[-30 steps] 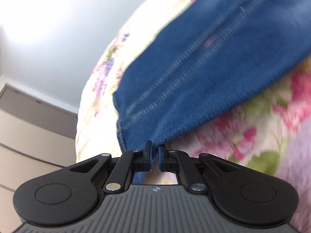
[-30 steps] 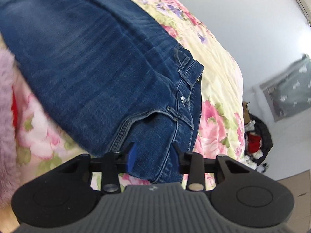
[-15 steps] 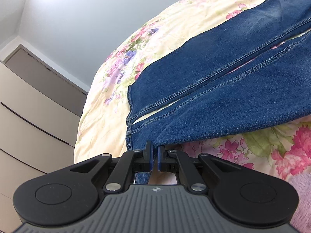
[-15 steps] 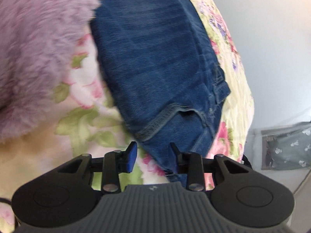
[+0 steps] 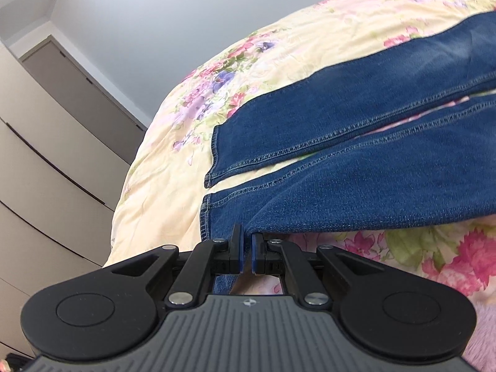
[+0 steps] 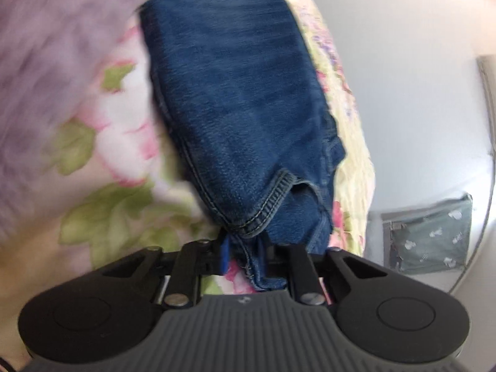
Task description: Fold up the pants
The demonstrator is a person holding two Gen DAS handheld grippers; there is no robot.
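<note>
A pale grey wall (image 5: 155, 24) backs the scene, with beige flat-fronted cupboards (image 5: 46, 170) off to the left in the left wrist view. Below it spreads the bed's cream quilt printed with pink and purple flowers (image 5: 173, 186), filling most of both views. A fuzzy lilac fabric (image 6: 62, 37) sits at the upper left of the right wrist view, badly smeared by motion blur, so what it is cannot be told. A grey patterned cloth (image 6: 434, 235) shows against the far wall, cut off by the lens edge.

On the quilt lie the dark blue denim pants (image 5: 356, 155), both legs stretched out side by side, hems toward the left, orange-tan stitching along the seams. The waist end is out of that view.

The left gripper (image 5: 247, 252) is pinched tight on the hem corner of the nearer leg. The right gripper (image 6: 243, 255) is closing, its jaws pressing a bunched fold of the waistband at the pocket.
</note>
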